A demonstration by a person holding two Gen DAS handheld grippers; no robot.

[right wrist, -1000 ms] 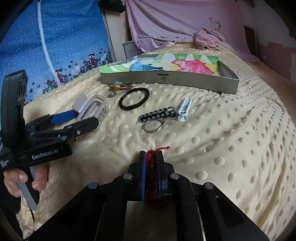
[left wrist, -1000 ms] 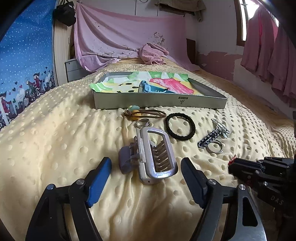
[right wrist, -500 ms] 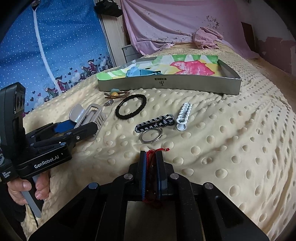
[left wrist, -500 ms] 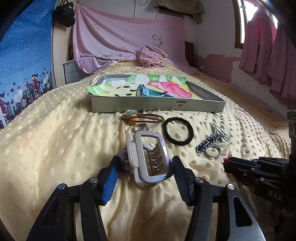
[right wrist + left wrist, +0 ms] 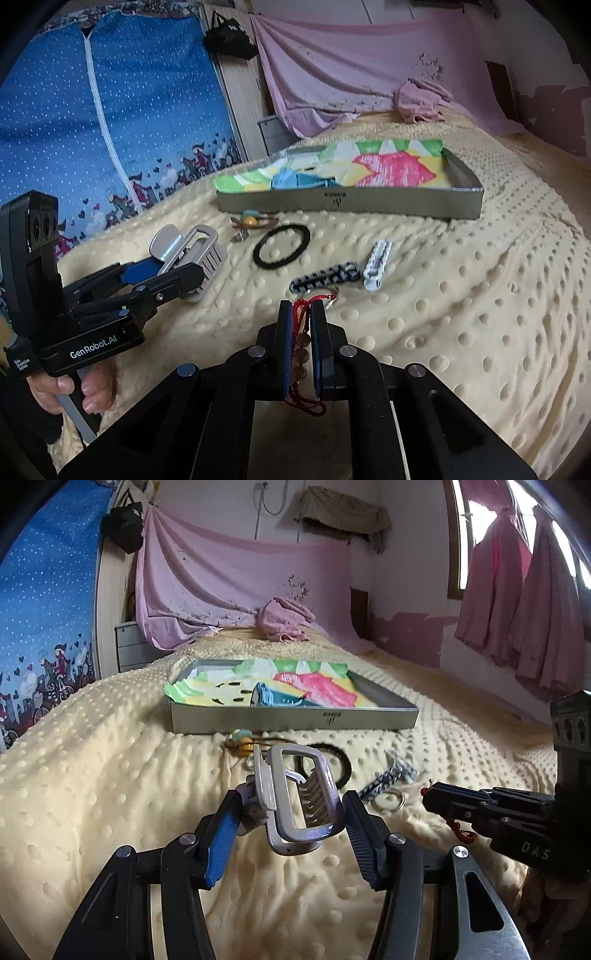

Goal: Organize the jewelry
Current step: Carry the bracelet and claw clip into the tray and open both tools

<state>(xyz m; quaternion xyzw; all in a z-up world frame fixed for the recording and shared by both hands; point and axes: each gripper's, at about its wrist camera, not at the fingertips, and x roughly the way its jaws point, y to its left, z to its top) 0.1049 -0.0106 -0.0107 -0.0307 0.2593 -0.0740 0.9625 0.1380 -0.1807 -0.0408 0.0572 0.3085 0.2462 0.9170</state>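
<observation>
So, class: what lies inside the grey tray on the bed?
Inside the grey tray lies a multicoloured cloth with a blue item on it. The tray floor beneath the cloth is covered, so anything under it cannot be seen.

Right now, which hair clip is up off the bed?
The big silver claw clip, gripped in the left gripper jaws and tilted above the blanket. The checkered clip and the small white clip lie flat on it.
</observation>
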